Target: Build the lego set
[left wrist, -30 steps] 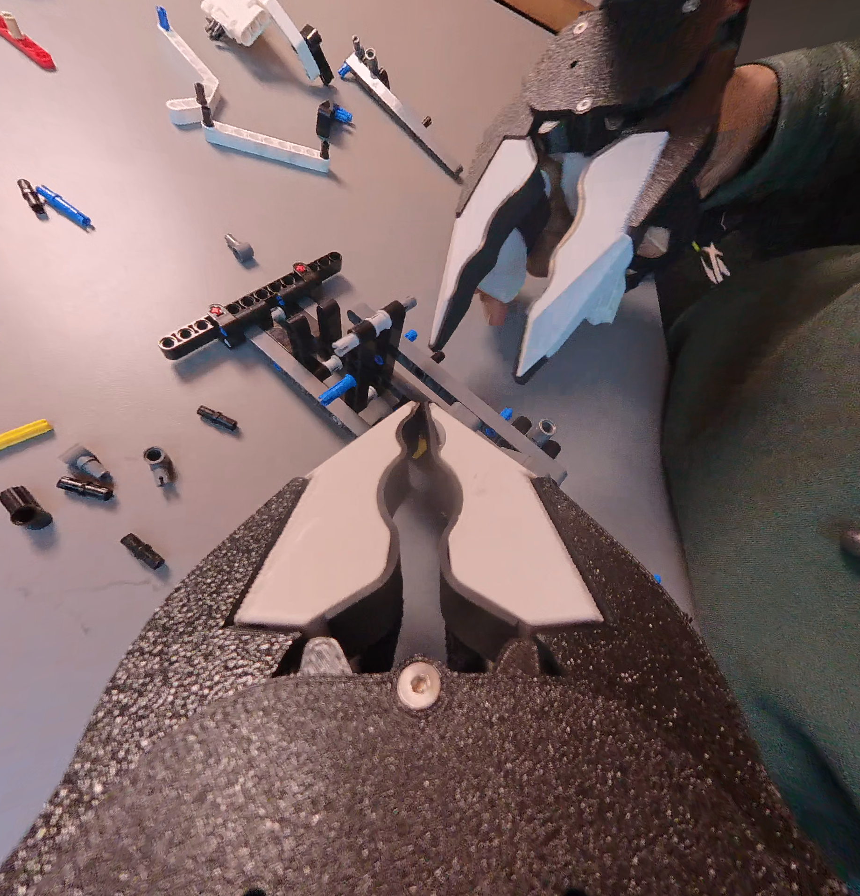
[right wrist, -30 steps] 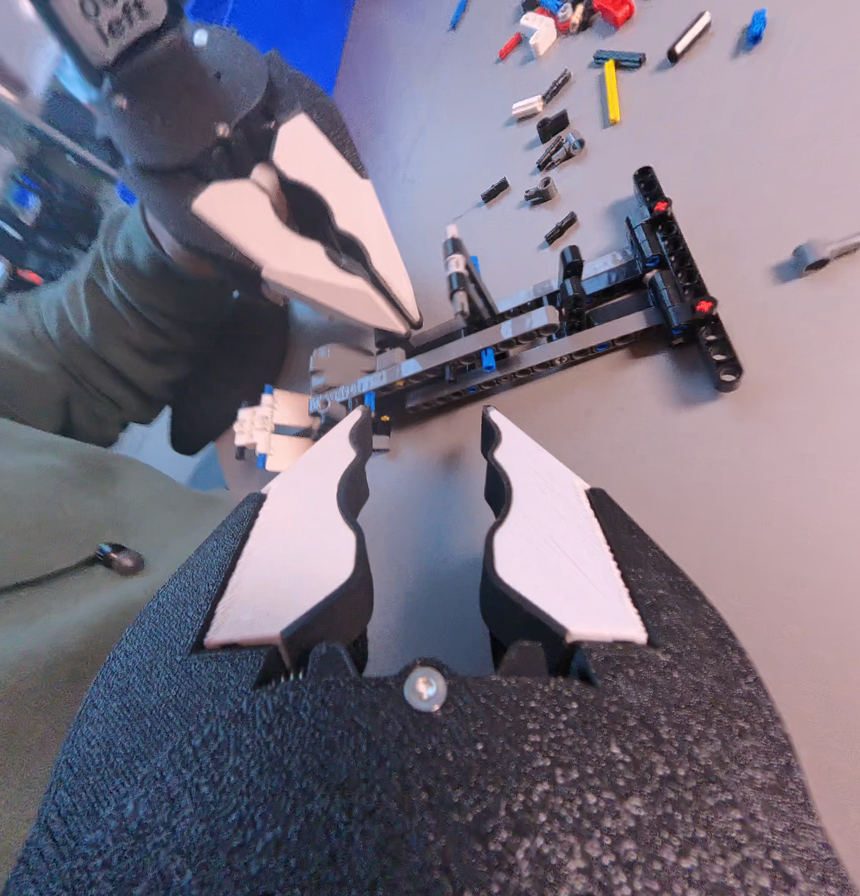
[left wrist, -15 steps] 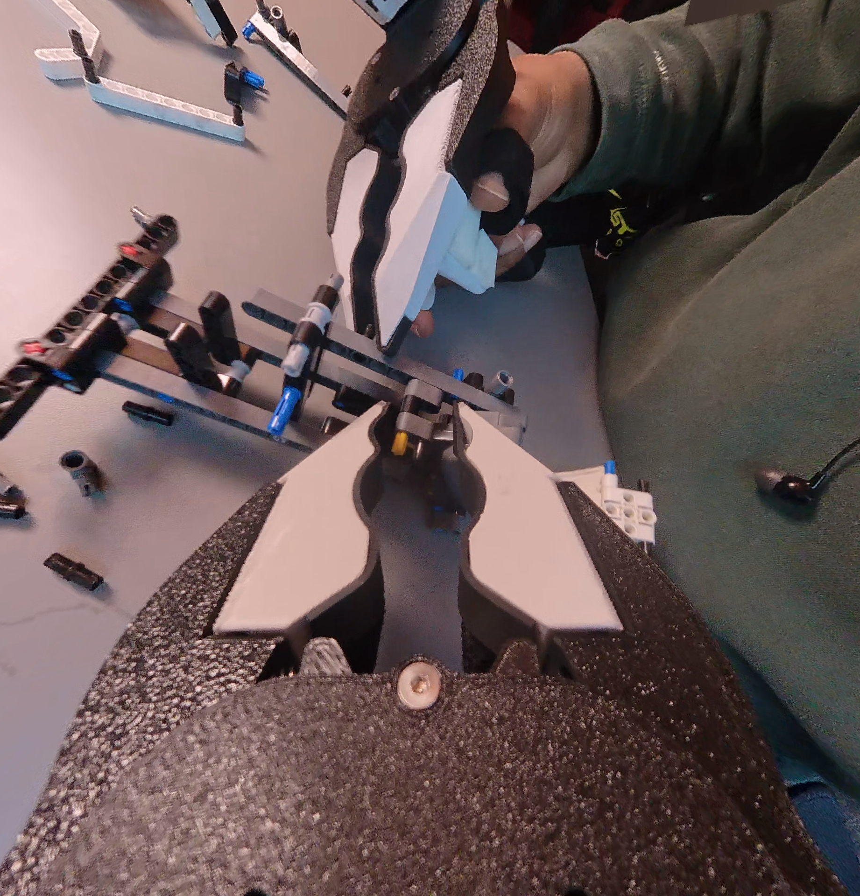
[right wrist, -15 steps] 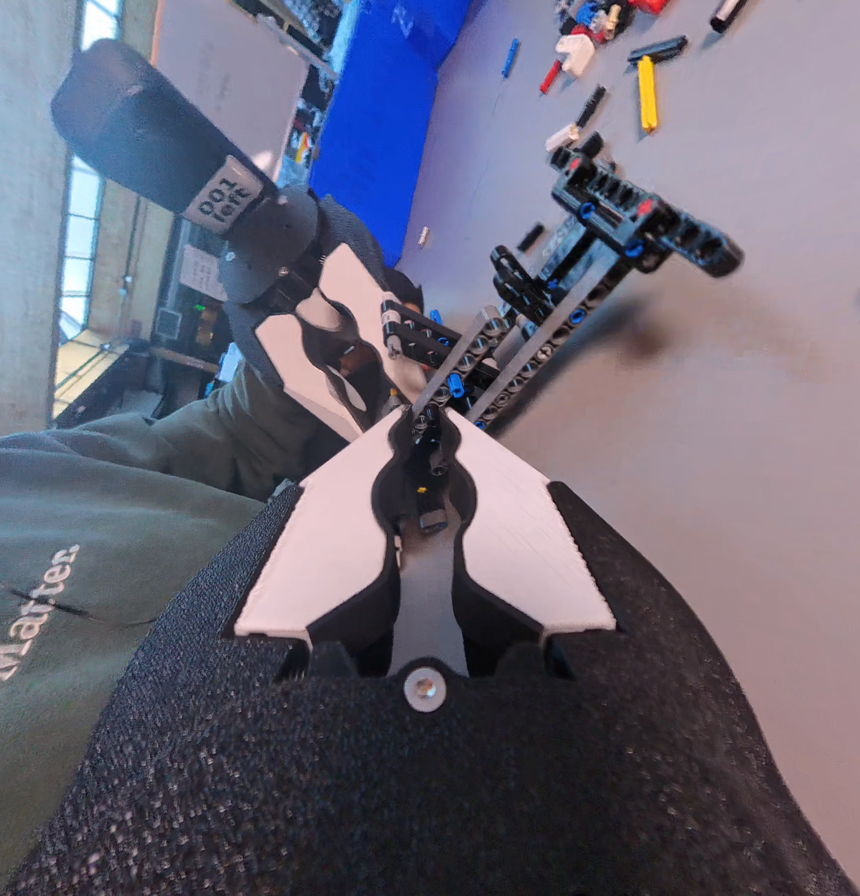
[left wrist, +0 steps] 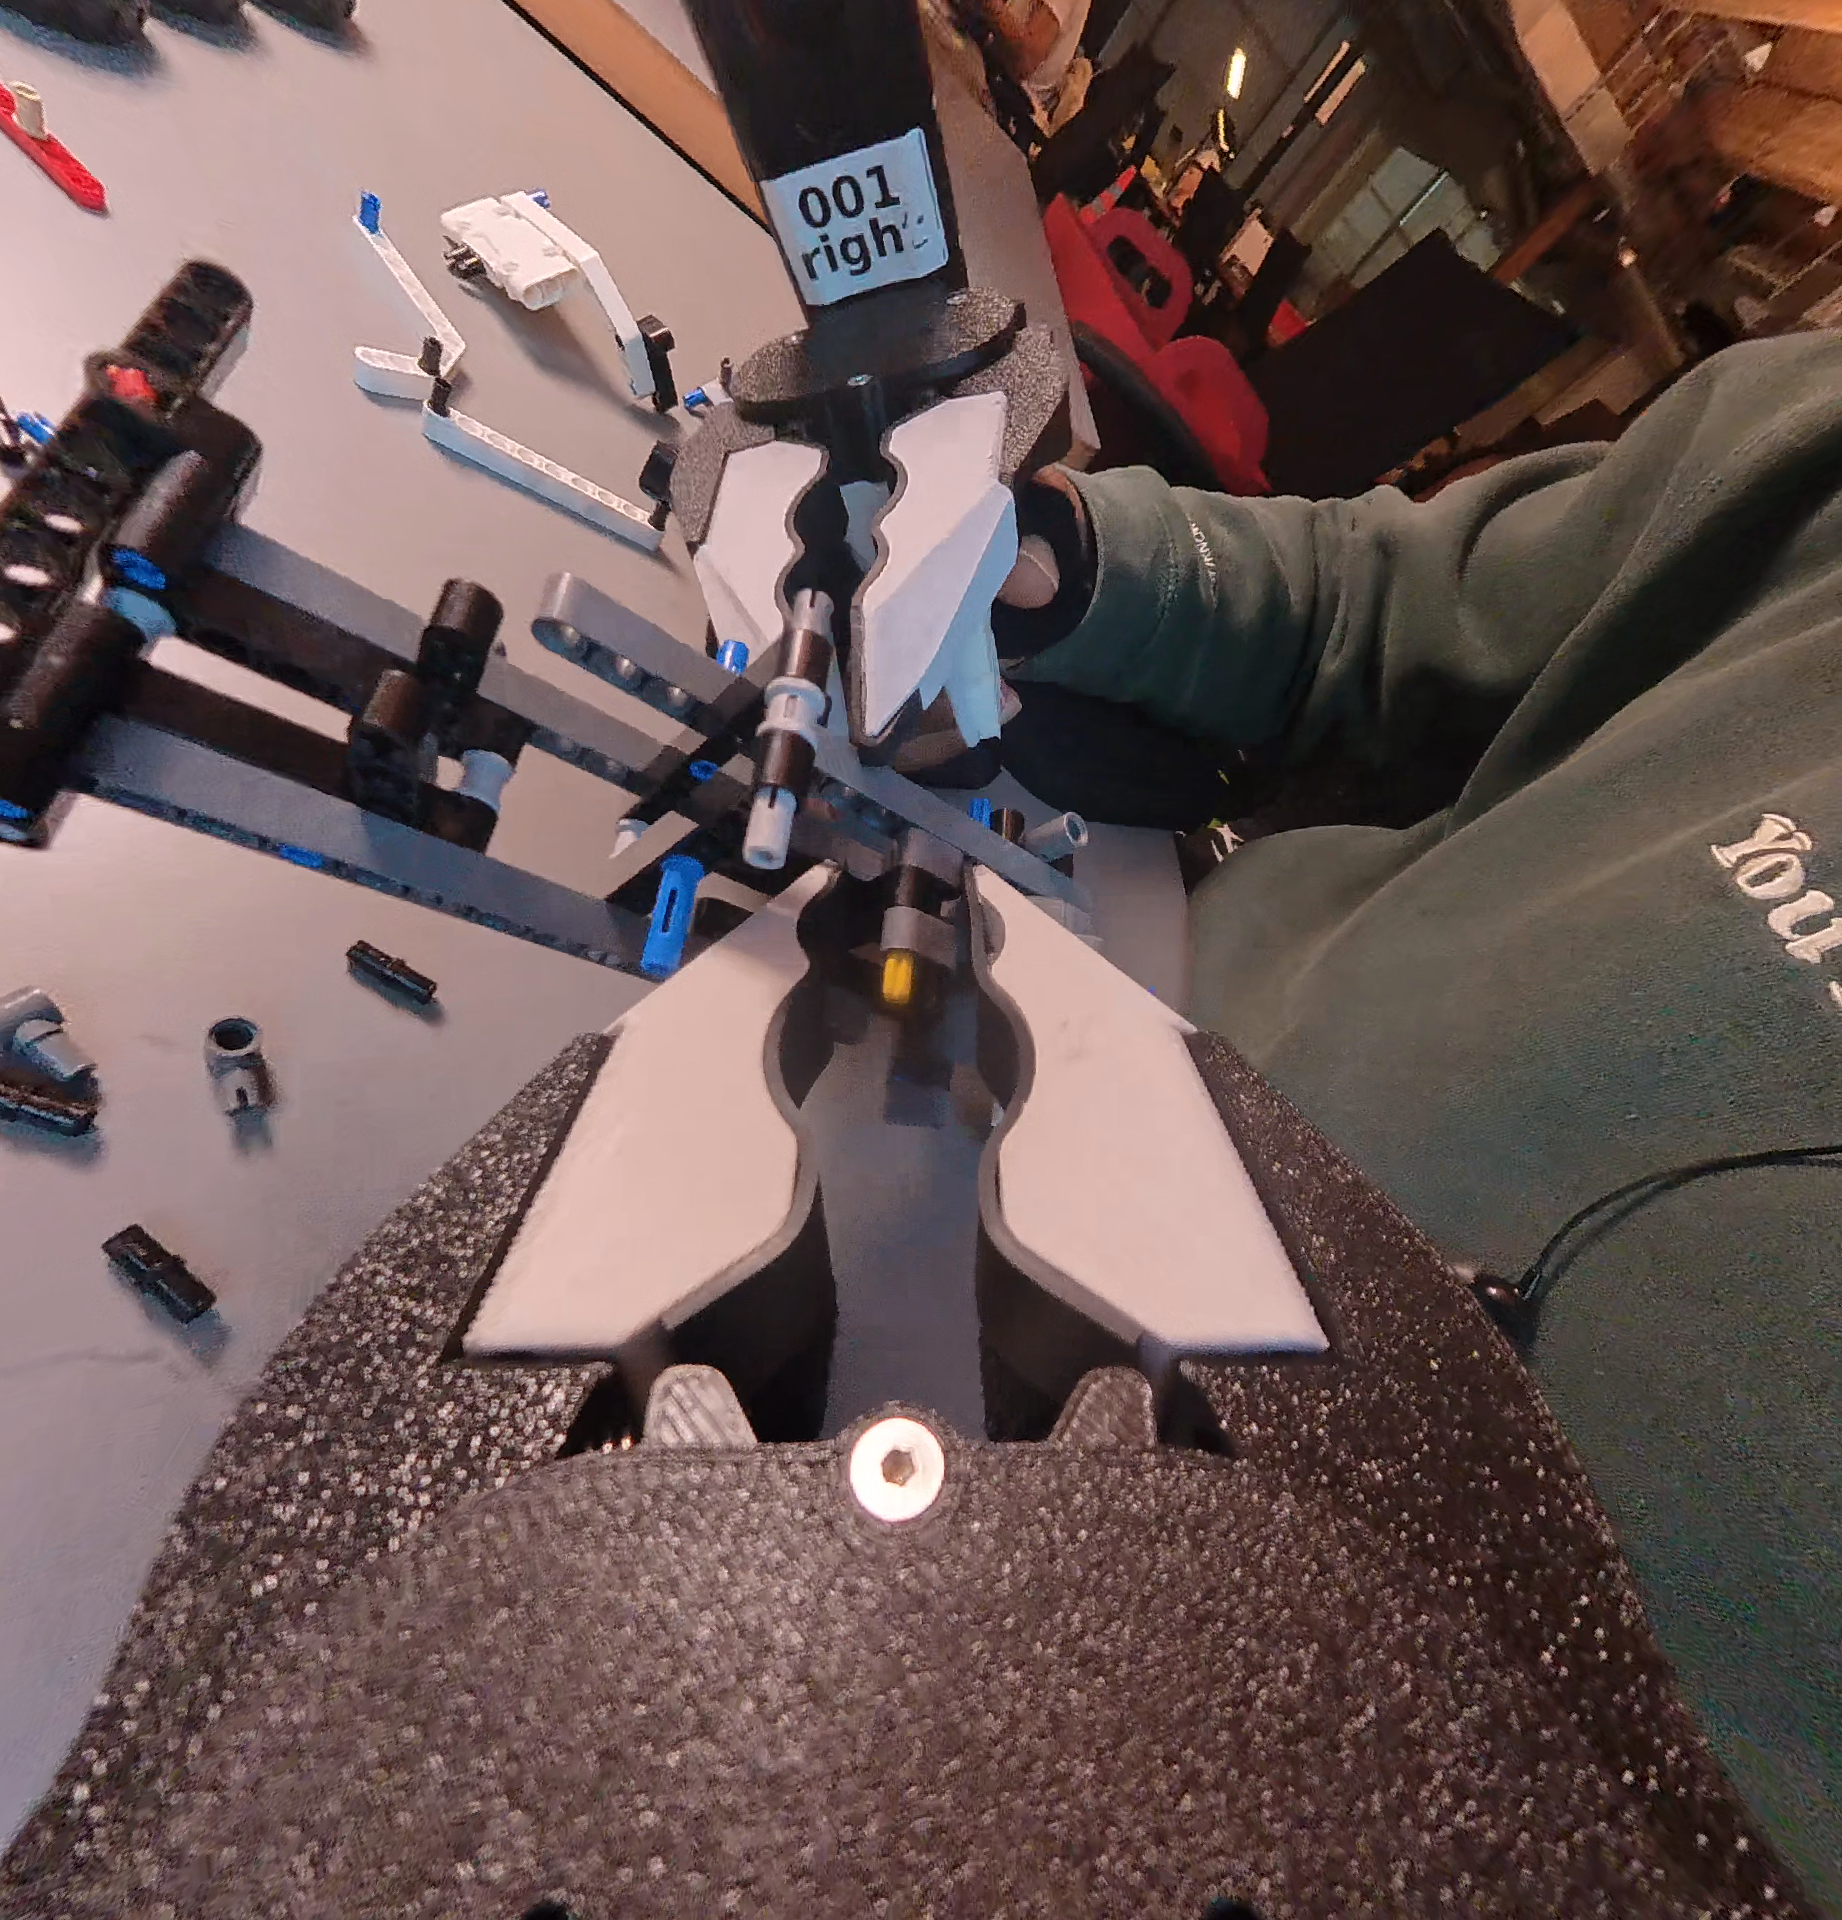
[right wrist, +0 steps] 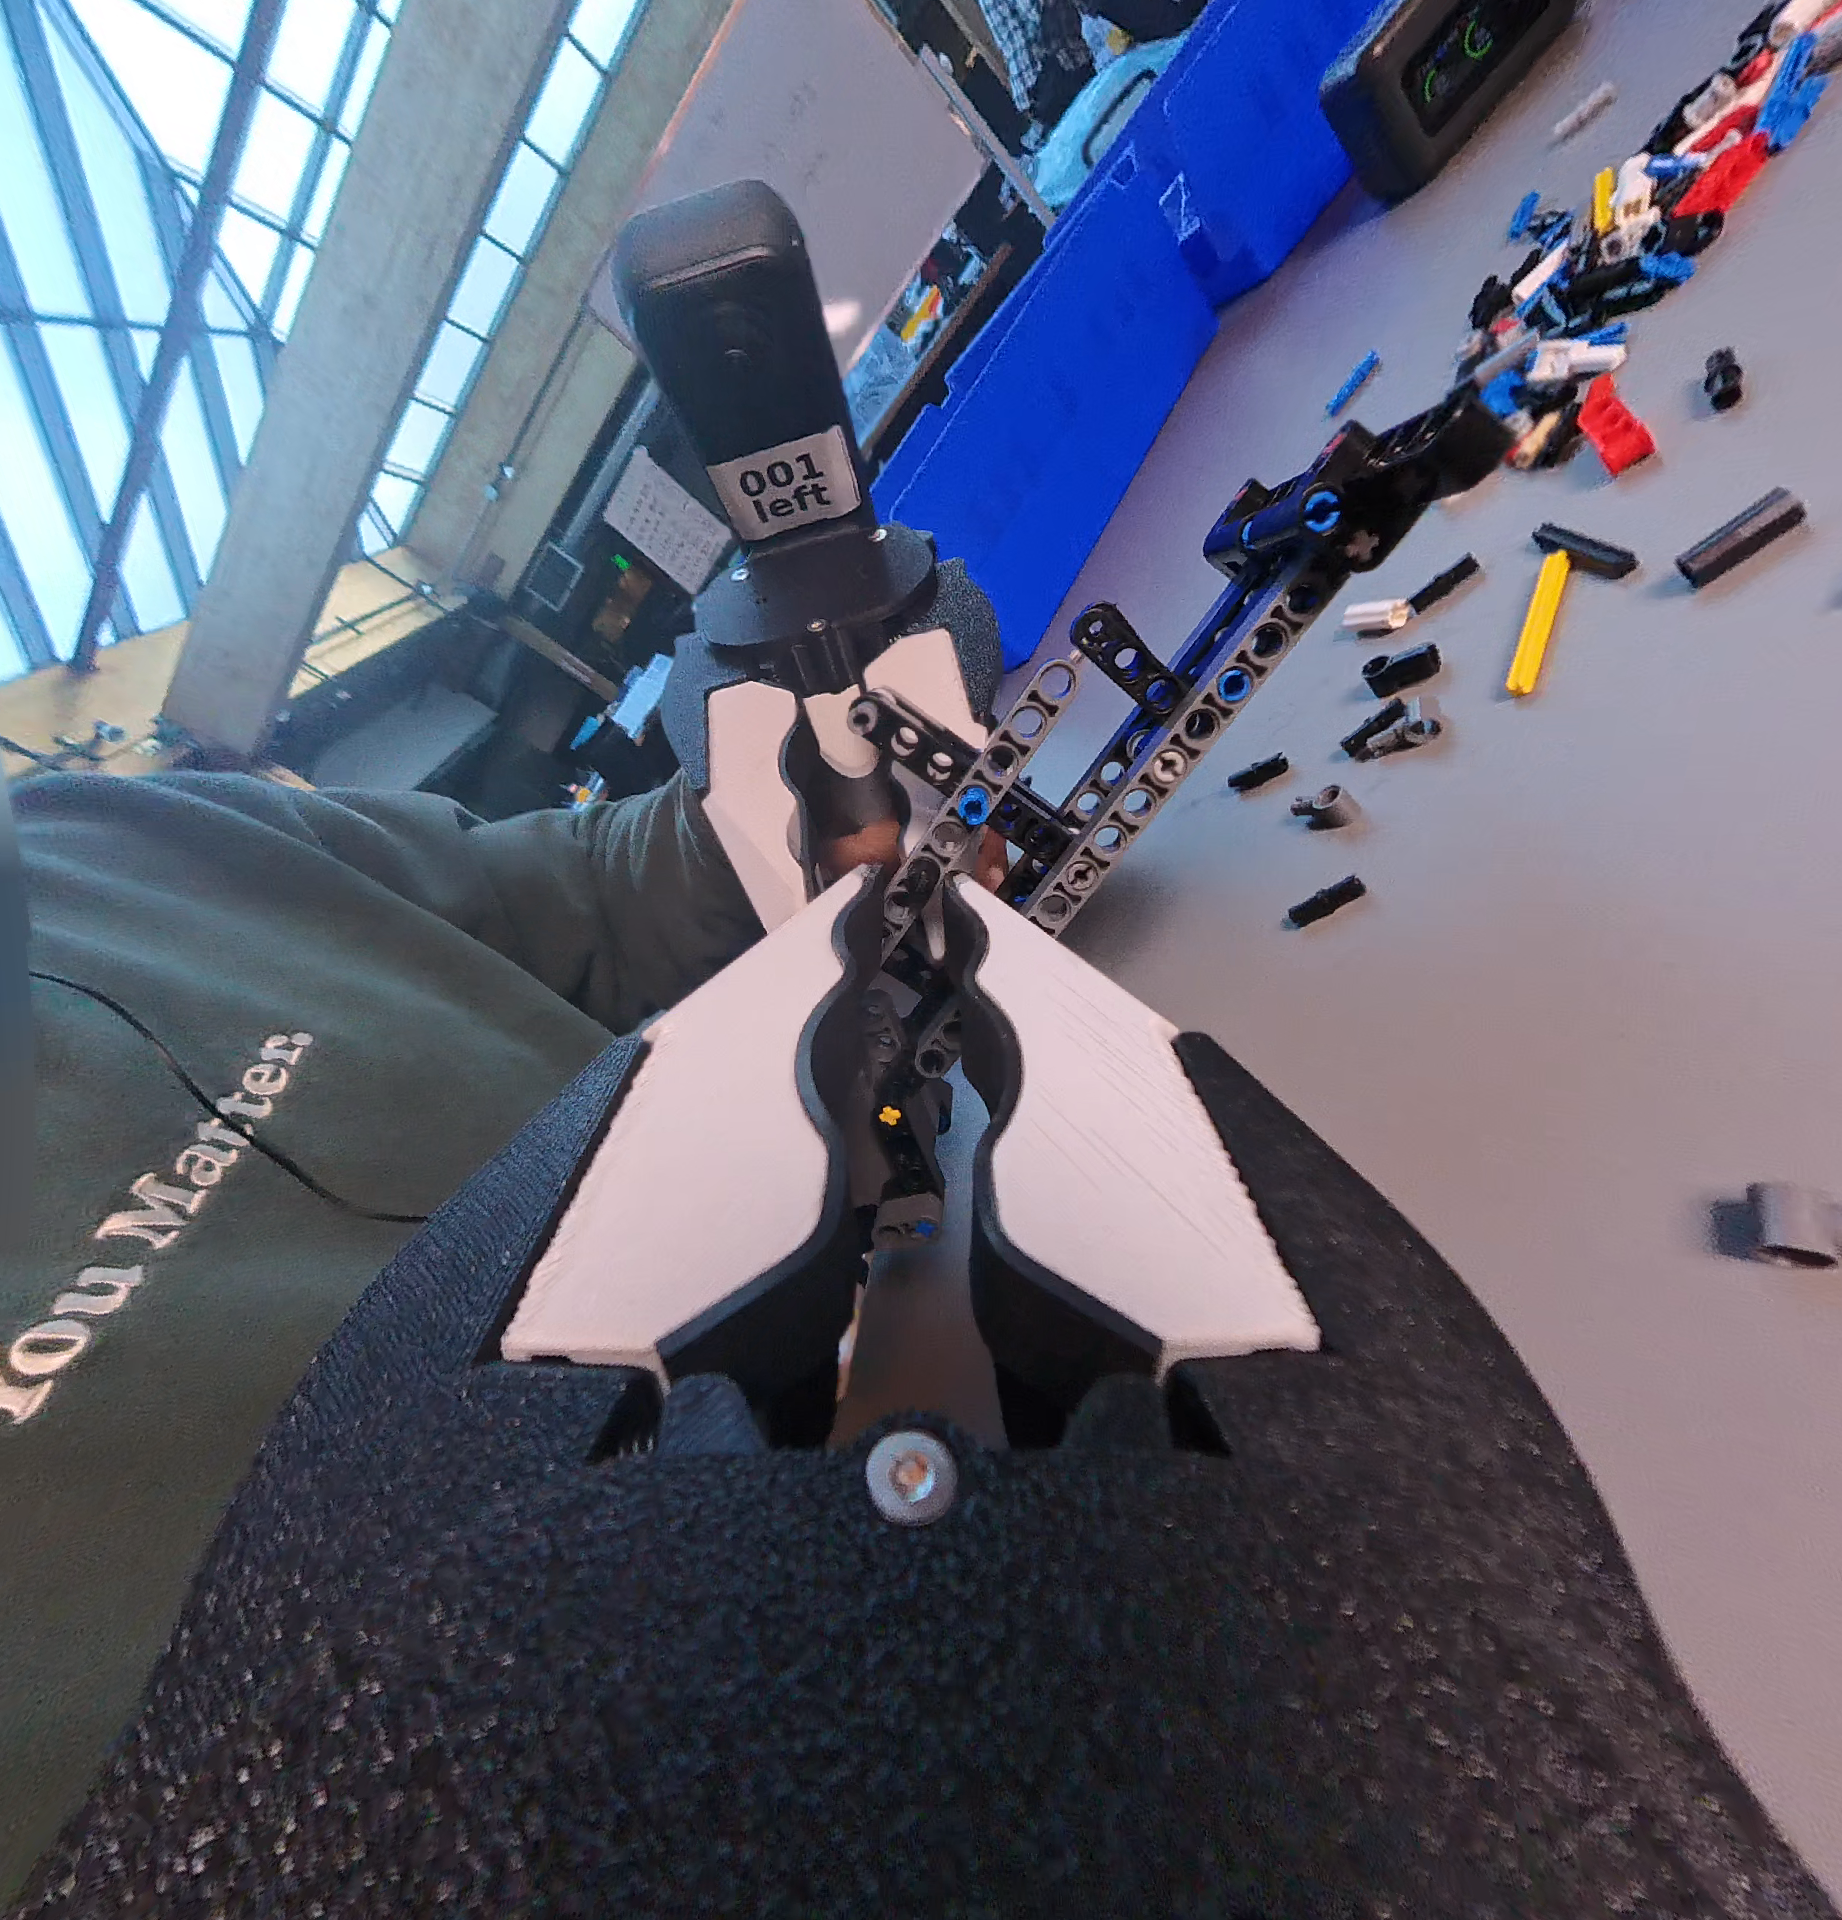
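Observation:
A long black and grey lego beam frame (left wrist: 273, 810) with blue pins is held up off the grey table, tilted. My left gripper (left wrist: 896, 883) is shut on its near end, beside a yellow axle tip (left wrist: 896, 977). My right gripper (left wrist: 834, 696) faces it from the other side of that end, a white-bushed axle (left wrist: 792, 707) in front of it. In the right wrist view my right gripper (right wrist: 912, 888) is shut on the frame (right wrist: 1135, 769), whose end runs back between its fingers. The left gripper (right wrist: 844, 821) is just behind, its tips hidden.
Loose pieces lie on the table: white beams (left wrist: 543, 478), a red strip (left wrist: 34, 135), black pins (left wrist: 158, 1257), grey connectors (left wrist: 231, 1049). The right wrist view shows a pile of parts (right wrist: 1623, 260), a yellow axle (right wrist: 1540, 623) and a blue bin (right wrist: 1083, 343). A person's green sleeve (left wrist: 1416, 623) is close by. The tips of both grippers are at nearly the same place.
The frame lay flat on the table with the right gripper open beside it. The right gripper has shut on the frame, and both grippers have lifted and tilted it.

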The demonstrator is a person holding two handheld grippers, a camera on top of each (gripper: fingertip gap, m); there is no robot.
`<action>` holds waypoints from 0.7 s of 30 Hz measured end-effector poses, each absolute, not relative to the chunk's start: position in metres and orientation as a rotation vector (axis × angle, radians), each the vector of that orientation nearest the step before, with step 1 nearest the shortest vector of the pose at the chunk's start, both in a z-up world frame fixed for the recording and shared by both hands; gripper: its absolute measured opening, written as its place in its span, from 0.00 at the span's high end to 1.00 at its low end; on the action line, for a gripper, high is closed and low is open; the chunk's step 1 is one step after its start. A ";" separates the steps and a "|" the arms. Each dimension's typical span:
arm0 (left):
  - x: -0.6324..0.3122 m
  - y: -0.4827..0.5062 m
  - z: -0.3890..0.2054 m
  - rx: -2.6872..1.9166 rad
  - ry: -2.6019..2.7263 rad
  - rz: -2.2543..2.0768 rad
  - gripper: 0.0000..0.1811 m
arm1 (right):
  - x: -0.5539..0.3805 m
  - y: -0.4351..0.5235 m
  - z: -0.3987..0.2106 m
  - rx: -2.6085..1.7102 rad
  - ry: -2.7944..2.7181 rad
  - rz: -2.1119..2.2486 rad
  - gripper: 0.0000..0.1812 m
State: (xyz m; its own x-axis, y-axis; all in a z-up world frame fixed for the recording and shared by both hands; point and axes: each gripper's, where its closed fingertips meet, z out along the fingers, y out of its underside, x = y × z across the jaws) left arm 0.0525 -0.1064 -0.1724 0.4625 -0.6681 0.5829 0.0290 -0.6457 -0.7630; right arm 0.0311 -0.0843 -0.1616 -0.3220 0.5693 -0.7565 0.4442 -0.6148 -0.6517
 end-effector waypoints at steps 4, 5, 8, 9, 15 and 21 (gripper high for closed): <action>0.056 -0.109 -0.172 -1.972 0.600 -1.118 0.91 | 0.035 -0.087 -0.170 -1.892 -1.310 2.175 0.93; 0.056 -0.108 -0.173 -1.975 0.614 -1.079 0.92 | 0.035 -0.088 -0.171 -1.913 -1.309 2.183 0.93; 0.054 -0.107 -0.180 -1.993 0.694 -0.926 0.92 | 0.036 -0.101 -0.176 -1.988 -1.344 2.246 0.93; 0.054 -0.109 -0.182 -1.995 0.734 -0.880 0.92 | 0.034 -0.104 -0.178 -2.014 -1.344 2.252 0.93; 0.052 -0.116 -0.200 -2.044 0.865 -0.754 0.92 | 0.031 -0.110 -0.194 -2.143 -1.394 2.208 0.95; 0.055 -0.119 -0.205 -2.058 0.848 -0.844 0.92 | 0.037 -0.111 -0.202 -2.285 -1.431 2.226 0.96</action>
State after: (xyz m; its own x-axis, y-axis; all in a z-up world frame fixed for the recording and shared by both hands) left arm 0.0548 -0.1194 -0.2052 0.5644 -0.7754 0.2832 -0.2863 -0.5056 -0.8139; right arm 0.0369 -0.1111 -0.2020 -0.1097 0.2974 -0.9484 0.7394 -0.6133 -0.2778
